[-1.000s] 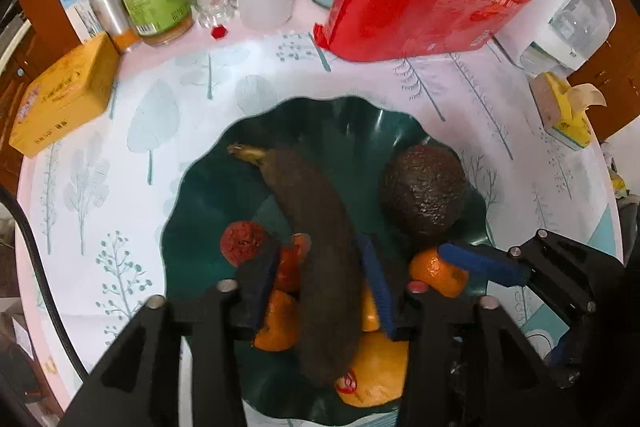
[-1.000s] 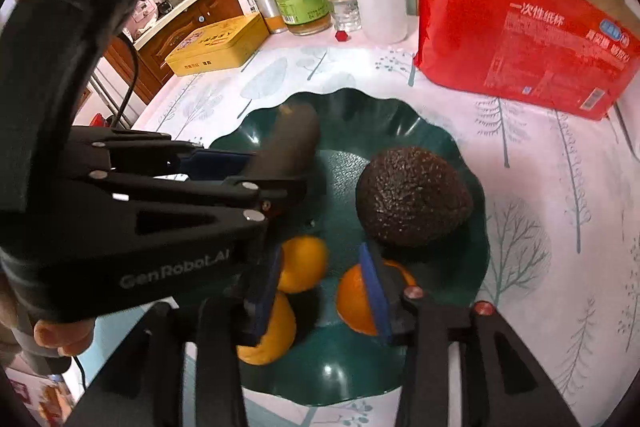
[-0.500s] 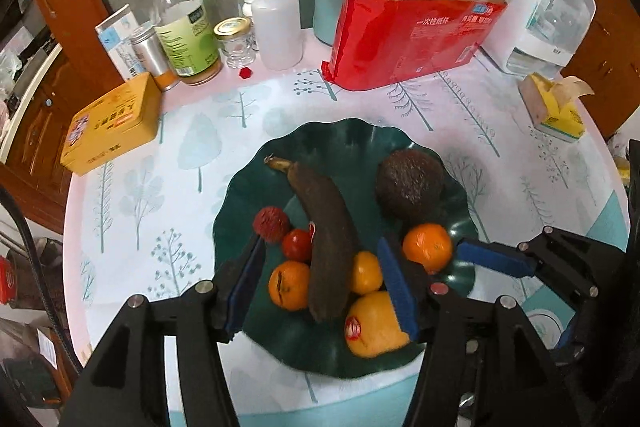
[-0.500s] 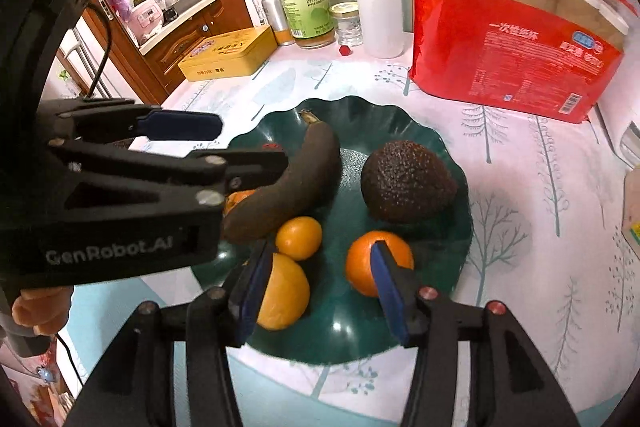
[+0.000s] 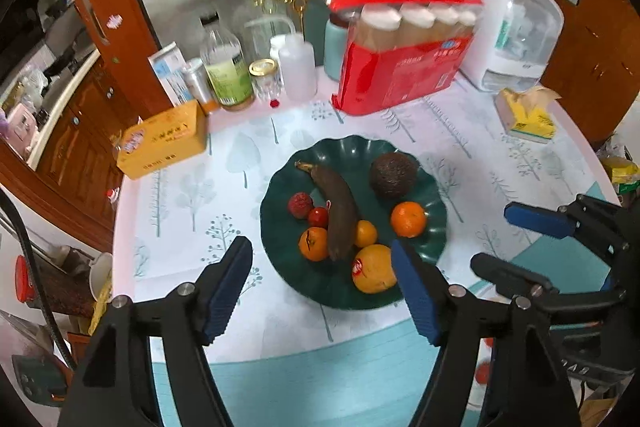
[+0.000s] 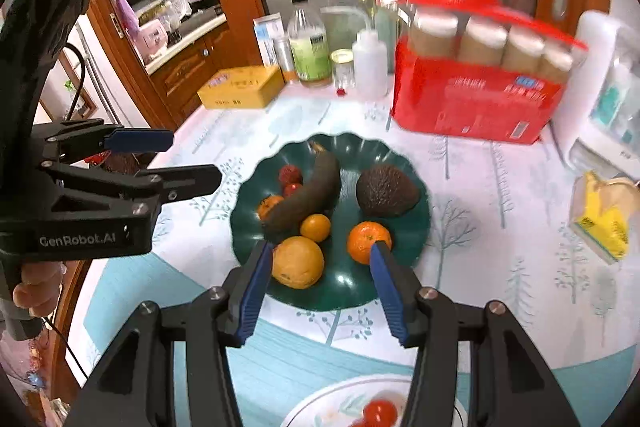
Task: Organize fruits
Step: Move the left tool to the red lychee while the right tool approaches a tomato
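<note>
A dark green scalloped plate (image 5: 400,147) (image 6: 416,227) holds a brown overripe banana (image 5: 340,211) (image 6: 308,191), an avocado (image 5: 393,174) (image 6: 386,191), several oranges including one with a sticker (image 5: 374,269), a red lychee (image 5: 301,204) and a small red tomato (image 5: 318,217). My left gripper (image 5: 322,287) is open and empty, held above the table on the near side of the plate. My right gripper (image 6: 318,291) is open and empty, also near the plate's front rim. A white plate (image 6: 332,401) with red tomatoes (image 6: 380,413) lies at the bottom of the right wrist view.
At the back of the round table stand a red pack of paper cups (image 5: 404,67), a white squeeze bottle (image 5: 298,71), a green-labelled bottle (image 5: 228,71), a small jar (image 5: 265,77) and a white appliance (image 5: 512,35). A yellow box (image 5: 164,141) lies left, a tissue pack (image 5: 524,117) right.
Both grippers have pulled back and up from the green plate. The left gripper, earlier straddling the banana, now stands clear and wider open; the banana stays on the plate.
</note>
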`<state>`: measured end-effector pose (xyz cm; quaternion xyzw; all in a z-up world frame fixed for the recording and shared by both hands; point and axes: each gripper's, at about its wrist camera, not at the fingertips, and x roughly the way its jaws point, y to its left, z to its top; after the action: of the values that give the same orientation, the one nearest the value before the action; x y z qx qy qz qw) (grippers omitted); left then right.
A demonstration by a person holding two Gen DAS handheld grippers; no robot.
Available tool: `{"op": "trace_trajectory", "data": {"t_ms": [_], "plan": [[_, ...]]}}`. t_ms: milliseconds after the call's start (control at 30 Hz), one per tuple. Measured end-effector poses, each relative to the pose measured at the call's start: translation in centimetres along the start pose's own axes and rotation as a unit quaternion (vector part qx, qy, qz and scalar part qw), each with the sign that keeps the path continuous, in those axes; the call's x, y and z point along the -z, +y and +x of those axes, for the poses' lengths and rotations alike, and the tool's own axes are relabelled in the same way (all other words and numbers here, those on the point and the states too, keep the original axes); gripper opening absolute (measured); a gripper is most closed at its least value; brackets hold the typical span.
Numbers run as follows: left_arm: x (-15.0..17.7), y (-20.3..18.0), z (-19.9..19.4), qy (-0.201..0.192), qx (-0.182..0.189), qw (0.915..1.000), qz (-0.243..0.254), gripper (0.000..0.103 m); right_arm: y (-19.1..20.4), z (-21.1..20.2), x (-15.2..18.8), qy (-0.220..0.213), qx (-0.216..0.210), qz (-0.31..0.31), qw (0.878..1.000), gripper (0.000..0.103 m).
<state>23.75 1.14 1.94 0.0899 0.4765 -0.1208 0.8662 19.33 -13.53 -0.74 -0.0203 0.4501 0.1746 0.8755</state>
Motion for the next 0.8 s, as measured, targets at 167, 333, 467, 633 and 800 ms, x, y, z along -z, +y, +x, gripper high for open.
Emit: {"op": "trace_trajectory", "data": {"t_ms": [167, 333, 467, 633, 800], "plan": [[2.0, -1.1, -4.6, -0.028, 0.006, 0.9995, 0.014, 0.077, 1.3, -4.6, 0.9, -0.024, 0.021, -0.012, 0.999, 0.051], [5.0, -3.5, -7.4, -0.043, 0.006, 0.9980, 0.045, 0.082, 1.6, -7.6, 3.5, -0.029, 0.053, -0.021, 0.998, 0.051], [7.8, -6.0, -8.0, -0.044, 0.006, 0.9962, 0.075, 0.082, 0.7, -8.6, 6.2, -0.015, 0.069, -0.012, 0.997, 0.051], [11.0, -8.8, -7.1, -0.032, -0.005, 0.9960, 0.083, 0.082, -1.0, -8.3, 9.4, 0.007, 0.071, -0.008, 0.997, 0.051], [13.9, -10.9, -3.8, 0.014, 0.009, 0.9995, 0.026, 0.082, -3.2, -6.8, 11.6, 0.033, 0.046, -0.014, 0.998, 0.051]]}}
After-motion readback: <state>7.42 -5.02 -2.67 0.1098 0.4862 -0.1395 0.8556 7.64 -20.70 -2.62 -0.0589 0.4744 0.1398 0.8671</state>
